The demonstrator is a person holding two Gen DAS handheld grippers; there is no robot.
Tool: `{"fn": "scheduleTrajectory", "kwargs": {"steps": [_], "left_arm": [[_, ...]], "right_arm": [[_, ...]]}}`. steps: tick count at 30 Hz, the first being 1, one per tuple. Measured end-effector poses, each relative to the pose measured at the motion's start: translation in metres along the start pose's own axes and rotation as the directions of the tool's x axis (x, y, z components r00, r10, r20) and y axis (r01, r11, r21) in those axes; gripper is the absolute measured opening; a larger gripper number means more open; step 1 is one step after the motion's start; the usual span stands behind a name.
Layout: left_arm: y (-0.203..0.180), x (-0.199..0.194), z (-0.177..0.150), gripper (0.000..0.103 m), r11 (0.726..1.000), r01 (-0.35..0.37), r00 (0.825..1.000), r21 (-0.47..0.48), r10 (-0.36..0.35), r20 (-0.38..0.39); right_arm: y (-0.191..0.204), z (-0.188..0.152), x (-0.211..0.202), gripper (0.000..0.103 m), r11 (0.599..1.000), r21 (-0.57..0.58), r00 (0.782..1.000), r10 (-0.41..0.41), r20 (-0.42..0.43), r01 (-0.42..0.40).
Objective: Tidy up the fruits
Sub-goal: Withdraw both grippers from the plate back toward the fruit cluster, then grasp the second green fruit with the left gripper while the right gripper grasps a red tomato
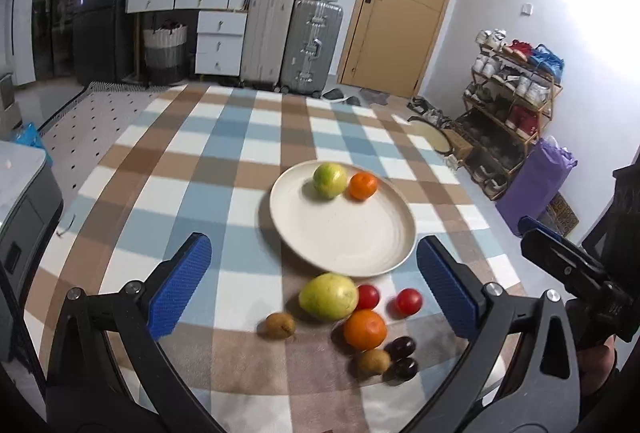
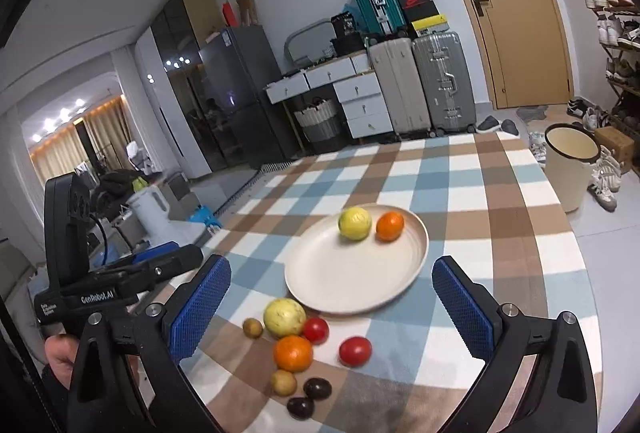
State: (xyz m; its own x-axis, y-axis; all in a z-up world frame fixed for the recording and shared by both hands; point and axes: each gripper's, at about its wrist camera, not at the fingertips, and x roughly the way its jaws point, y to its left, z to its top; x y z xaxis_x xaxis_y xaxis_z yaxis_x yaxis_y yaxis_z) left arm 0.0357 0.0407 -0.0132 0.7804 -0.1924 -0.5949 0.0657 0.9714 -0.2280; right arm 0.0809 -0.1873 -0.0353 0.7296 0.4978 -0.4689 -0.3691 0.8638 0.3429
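A cream plate (image 1: 360, 241) (image 2: 340, 281) on the checked tablecloth holds a green-yellow fruit (image 1: 329, 180) (image 2: 355, 223) and a small orange (image 1: 363, 185) (image 2: 390, 226) at its far side. In front of the plate lie a large yellow-green fruit (image 1: 329, 296) (image 2: 284, 317), two tomatoes (image 1: 409, 301) (image 2: 355, 351), an orange (image 1: 365, 329) (image 2: 293, 353), two kiwis (image 1: 281, 325) (image 2: 253, 327) and two dark plums (image 1: 402, 347) (image 2: 317, 388). My left gripper (image 1: 314, 287) is open above the loose fruit, holding nothing. My right gripper (image 2: 332, 307) is open too, empty.
The round table's checked cloth (image 1: 224, 169) (image 2: 500, 217) drops off at its edges. A cream bin (image 2: 570, 169) stands on the floor to the right. Suitcases (image 1: 292, 45), drawers and a shoe rack (image 1: 508, 105) line the far walls.
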Motion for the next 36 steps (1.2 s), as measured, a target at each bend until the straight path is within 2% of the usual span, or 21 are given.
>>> {"fn": "scheduleTrajectory", "kwargs": {"steps": [9,14,19,31,36], "left_arm": [[0.011,0.036,-0.027,0.103,1.000,0.010,0.996,-0.012,-0.011,-0.088],[0.014,0.053,-0.037,0.103,1.000,0.012,0.993,0.012,-0.010,-0.115],[0.019,0.071,-0.041,0.103,1.000,0.028,0.989,0.001,-0.028,-0.148],[0.017,0.113,-0.041,0.103,0.998,0.062,0.968,0.025,-0.054,-0.245],[0.013,0.127,-0.039,0.096,0.995,0.091,0.958,0.036,-0.078,-0.275]], "right_arm": [[-0.007,-0.023,0.009,0.103,1.000,0.014,0.999,-0.017,-0.037,0.017],[-0.012,-0.033,0.013,0.103,1.000,0.014,0.998,-0.026,-0.060,0.027],[-0.015,-0.039,0.017,0.103,1.000,0.018,0.998,-0.004,-0.056,0.005],[-0.024,-0.048,0.039,0.103,0.999,0.048,0.992,0.031,-0.120,-0.025],[-0.026,-0.048,0.043,0.103,0.998,0.055,0.992,0.039,-0.123,-0.033]]}}
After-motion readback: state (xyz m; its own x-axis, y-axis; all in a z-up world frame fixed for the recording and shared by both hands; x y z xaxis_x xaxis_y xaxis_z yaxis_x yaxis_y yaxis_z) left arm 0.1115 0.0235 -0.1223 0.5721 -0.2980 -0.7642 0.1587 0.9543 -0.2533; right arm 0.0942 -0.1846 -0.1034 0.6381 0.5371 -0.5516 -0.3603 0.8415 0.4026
